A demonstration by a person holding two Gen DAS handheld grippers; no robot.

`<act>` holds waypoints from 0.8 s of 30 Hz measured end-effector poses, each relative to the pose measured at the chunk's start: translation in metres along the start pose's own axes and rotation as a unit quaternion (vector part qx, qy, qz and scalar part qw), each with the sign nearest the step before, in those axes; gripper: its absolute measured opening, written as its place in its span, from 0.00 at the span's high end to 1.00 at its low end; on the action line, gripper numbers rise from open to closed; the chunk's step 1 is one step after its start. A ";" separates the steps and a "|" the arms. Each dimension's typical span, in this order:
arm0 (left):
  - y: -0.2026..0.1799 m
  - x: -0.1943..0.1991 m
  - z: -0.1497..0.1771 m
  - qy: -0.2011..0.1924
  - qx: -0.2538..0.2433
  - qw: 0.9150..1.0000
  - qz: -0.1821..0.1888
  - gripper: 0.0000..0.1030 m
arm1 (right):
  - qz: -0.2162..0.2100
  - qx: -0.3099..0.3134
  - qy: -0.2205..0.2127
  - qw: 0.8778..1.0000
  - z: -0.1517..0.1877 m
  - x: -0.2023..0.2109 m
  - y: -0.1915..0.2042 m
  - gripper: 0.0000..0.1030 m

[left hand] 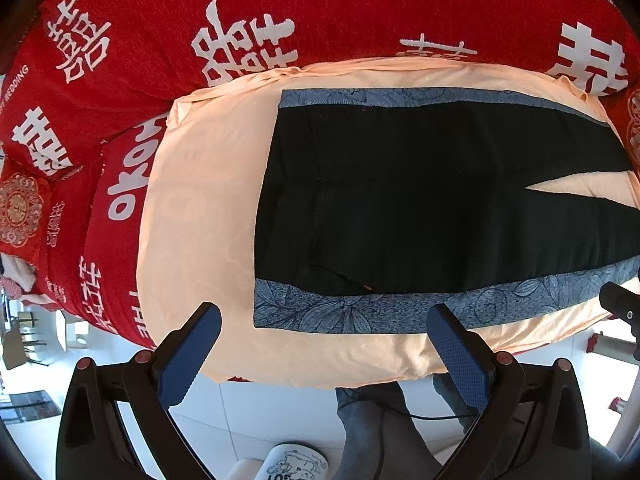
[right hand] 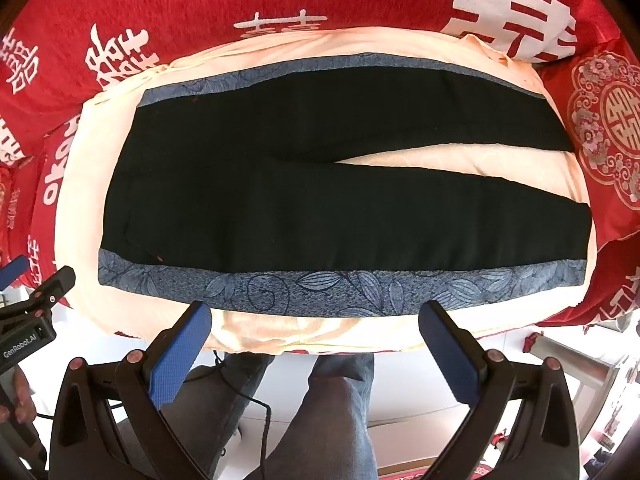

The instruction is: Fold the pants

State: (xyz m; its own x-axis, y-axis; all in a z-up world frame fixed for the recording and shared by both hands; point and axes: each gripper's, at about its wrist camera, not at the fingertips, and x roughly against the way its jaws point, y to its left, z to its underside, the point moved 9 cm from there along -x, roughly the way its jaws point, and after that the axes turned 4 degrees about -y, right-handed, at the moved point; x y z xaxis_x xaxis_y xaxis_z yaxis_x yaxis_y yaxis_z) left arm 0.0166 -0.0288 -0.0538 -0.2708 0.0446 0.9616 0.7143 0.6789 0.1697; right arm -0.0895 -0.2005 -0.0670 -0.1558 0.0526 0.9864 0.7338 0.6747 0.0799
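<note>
Black pants (left hand: 420,200) with blue floral side stripes lie flat and unfolded on a peach cloth (left hand: 200,200), waistband to the left, legs spread to the right. The right wrist view shows the whole pants (right hand: 320,216) with a gap between the legs. My left gripper (left hand: 324,316) is open and empty, hovering at the near edge by the waistband end of the stripe. My right gripper (right hand: 316,312) is open and empty, hovering at the near edge over the stripe (right hand: 340,288) of the near leg. The left gripper's finger also shows in the right wrist view (right hand: 16,272).
The peach cloth (right hand: 320,332) covers a bed with a red cover (left hand: 160,20) printed in white characters. A red embroidered cushion (right hand: 612,120) lies past the leg ends. The person's jeans-clad legs (right hand: 332,412) and a white floor are below the bed edge.
</note>
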 end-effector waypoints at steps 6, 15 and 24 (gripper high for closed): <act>-0.011 0.013 0.004 -0.001 0.026 1.000 -0.009 0.00 | -0.013 0.013 -0.008 1.000 -0.004 0.005 -0.010 0.00; -0.032 0.029 0.027 0.001 0.074 0.997 -0.025 0.00 | -0.037 0.041 -0.011 0.998 -0.004 0.011 -0.033 0.00; -0.027 0.027 0.035 0.006 0.070 0.997 -0.017 0.00 | -0.052 0.042 -0.009 0.998 0.003 0.001 -0.045 0.00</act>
State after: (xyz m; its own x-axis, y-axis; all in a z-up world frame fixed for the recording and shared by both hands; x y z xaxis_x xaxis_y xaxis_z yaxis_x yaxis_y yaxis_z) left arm -0.0329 -0.0200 -0.0399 -0.2856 0.0113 0.9583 0.6071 0.7758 0.1718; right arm -0.1242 -0.2286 -0.0702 -0.2401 -0.0084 0.9707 0.6545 0.7371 0.1683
